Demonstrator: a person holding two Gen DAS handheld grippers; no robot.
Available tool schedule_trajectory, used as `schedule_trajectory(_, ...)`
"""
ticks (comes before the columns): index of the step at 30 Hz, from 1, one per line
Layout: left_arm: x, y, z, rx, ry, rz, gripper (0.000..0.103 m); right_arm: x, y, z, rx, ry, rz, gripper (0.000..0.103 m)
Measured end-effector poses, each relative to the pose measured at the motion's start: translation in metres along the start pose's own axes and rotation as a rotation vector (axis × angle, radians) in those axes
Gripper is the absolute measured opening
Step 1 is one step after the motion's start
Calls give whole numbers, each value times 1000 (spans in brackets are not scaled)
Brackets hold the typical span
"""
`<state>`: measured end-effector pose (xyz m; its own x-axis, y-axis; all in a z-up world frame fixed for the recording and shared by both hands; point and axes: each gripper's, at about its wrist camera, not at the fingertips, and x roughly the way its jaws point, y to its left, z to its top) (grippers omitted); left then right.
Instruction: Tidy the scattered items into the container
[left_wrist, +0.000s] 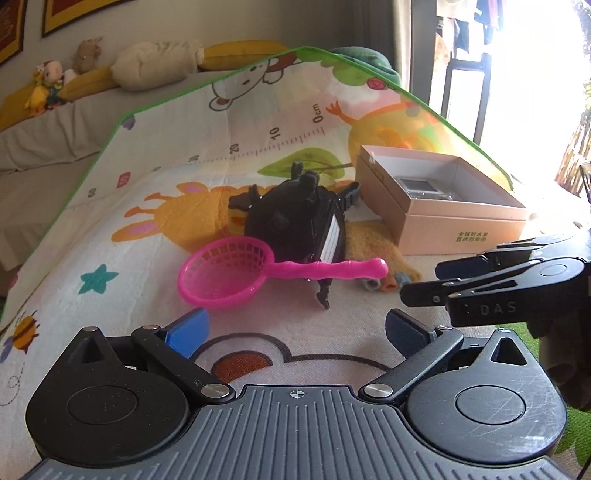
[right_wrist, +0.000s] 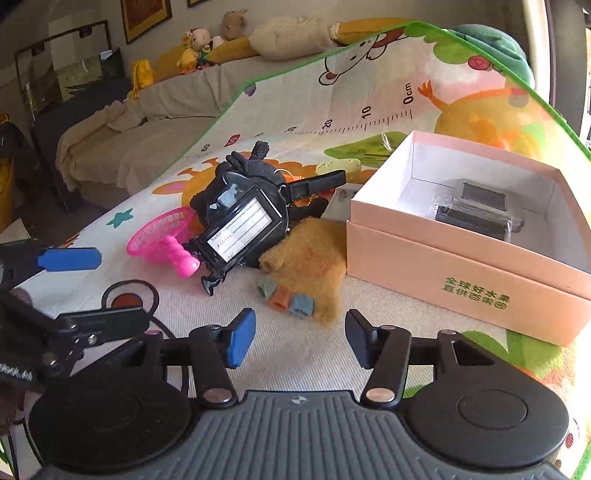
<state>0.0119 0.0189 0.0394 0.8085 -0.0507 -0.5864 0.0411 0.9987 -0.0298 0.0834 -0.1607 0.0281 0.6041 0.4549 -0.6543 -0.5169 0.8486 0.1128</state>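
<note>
A pink toy strainer lies on the play mat, its handle against a black plush tag holder. To the right of these lies a furry tan mitten. The open pink box stands further right and holds a small clear-cased device. My left gripper is open just short of the strainer, with nothing between its fingers. My right gripper is open and empty in front of the mitten.
The cartoon play mat covers a raised surface with a green border. Behind it is a grey sofa with plush toys along its back. Bright window light comes in at the right.
</note>
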Motion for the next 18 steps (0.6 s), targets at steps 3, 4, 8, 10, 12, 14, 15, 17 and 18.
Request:
schedule_trajectory(3, -3, 15, -6, -33, 8, -11, 103, 27, 12, 9, -34, 19, -56, 68)
schedule_trajectory(4, -3, 19, -8, -46, 13, -10, 103, 33, 15, 11, -44, 22, -70, 68)
schedule_trajectory(8, 3, 30, -8, -88, 22, 6, 103, 30, 24, 13, -77, 25, -52, 20)
schedule_trajectory(10, 7, 32, -4, -114, 24, 5, 103, 21, 27, 5, -104, 32, -50, 16)
schedule_trajectory(12, 10, 32, 0, -138, 21, 10, 103, 10, 26, -6, -128, 31, -46, 14)
schedule_trajectory(14, 12, 29, 6, -169, 20, 4, 103, -6, 23, -18, -134, 39, -35, 13)
schedule_trajectory(15, 13, 28, 9, -182, 19, -8, 103, -15, 21, -23, -129, 45, -29, 13)
schedule_trajectory(17, 13, 23, 14, -204, 15, -28, 103, -35, 16, -38, -123, 52, -20, 13)
schedule_trajectory(18, 13, 20, 17, -217, 14, -37, 103, -46, 14, -46, -126, 50, -22, 13)
